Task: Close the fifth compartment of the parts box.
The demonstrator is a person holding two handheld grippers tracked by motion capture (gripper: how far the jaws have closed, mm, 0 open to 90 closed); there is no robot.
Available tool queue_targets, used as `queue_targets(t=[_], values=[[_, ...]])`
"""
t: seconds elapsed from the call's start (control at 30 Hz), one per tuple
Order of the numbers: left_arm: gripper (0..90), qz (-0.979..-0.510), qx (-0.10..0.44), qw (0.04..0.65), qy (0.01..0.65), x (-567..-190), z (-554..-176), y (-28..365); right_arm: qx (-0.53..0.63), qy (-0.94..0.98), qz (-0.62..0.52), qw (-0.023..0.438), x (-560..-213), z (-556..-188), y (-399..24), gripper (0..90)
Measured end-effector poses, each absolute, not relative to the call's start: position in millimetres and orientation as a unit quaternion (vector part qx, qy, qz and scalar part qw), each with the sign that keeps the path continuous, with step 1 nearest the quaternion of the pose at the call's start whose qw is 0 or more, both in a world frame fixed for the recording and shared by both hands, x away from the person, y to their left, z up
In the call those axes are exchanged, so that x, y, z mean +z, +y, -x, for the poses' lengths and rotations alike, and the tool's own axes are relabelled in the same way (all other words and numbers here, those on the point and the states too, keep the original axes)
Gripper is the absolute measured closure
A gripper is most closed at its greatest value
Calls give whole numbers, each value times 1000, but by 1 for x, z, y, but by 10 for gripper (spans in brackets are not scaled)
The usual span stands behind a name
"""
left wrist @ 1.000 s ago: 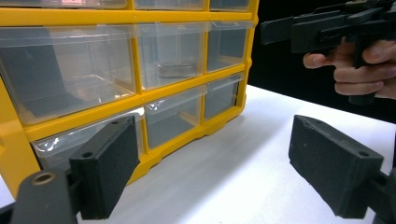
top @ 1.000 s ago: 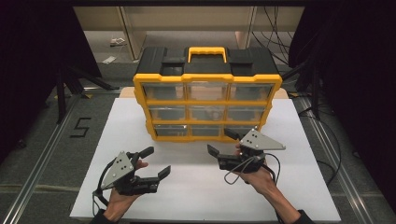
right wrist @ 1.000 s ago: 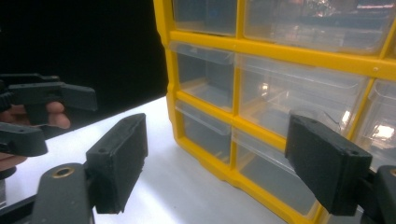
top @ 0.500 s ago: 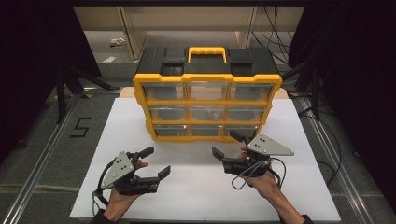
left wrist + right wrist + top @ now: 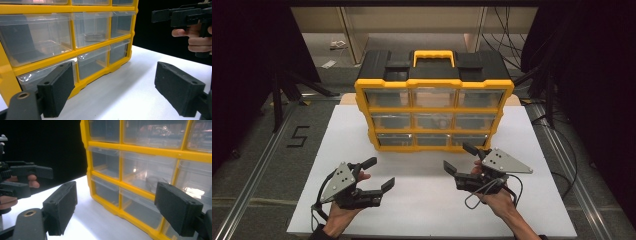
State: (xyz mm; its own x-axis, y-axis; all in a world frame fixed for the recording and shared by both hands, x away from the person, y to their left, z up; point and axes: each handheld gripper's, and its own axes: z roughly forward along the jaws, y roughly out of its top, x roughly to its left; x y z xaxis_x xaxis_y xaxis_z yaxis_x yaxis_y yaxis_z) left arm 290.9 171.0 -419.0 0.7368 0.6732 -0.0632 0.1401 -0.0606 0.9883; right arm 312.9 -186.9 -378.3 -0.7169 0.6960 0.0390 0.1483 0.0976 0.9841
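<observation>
A yellow and black drawer cabinet point(image 5: 434, 112) with clear plastic drawers and a yellow handle stands at the back of the white board point(image 5: 427, 210). My left gripper point(image 5: 381, 173) hovers over the board's front left, open, with nothing between its jaws. My right gripper point(image 5: 458, 157) is open and empty too, just in front of the cabinet's bottom right drawers. In the left gripper view the open left gripper point(image 5: 117, 90) faces the cabinet point(image 5: 72, 53); a small metal object point(image 5: 94, 37) lies in a middle drawer. In the right gripper view the open right gripper point(image 5: 118, 207) faces the cabinet point(image 5: 150, 152).
The board has bare room in front of the cabinet and at both sides. A "5" marking point(image 5: 298, 136) is on the grey floor to the left. Cables point(image 5: 562, 165) trail at the right. Dark stands flank the scene.
My right gripper has drawn back a little from the cabinet's bottom drawers, toward the person and slightly right. The left gripper has stayed put.
</observation>
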Motion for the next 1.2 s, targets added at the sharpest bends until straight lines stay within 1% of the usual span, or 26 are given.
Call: queue_targets(t=[0.2, 0.8, 1.2], values=[[154, -697, 214, 620, 291, -419, -291, 171, 598, 705, -304, 229, -380, -310, -191, 175], [154, -696, 213, 620, 292, -419, -291, 172, 600, 699, -308, 239, -385, -298, -202, 163], [154, -697, 213, 621, 289, -419, -290, 171, 596, 702, -309, 238, -389, -288, -207, 156]])
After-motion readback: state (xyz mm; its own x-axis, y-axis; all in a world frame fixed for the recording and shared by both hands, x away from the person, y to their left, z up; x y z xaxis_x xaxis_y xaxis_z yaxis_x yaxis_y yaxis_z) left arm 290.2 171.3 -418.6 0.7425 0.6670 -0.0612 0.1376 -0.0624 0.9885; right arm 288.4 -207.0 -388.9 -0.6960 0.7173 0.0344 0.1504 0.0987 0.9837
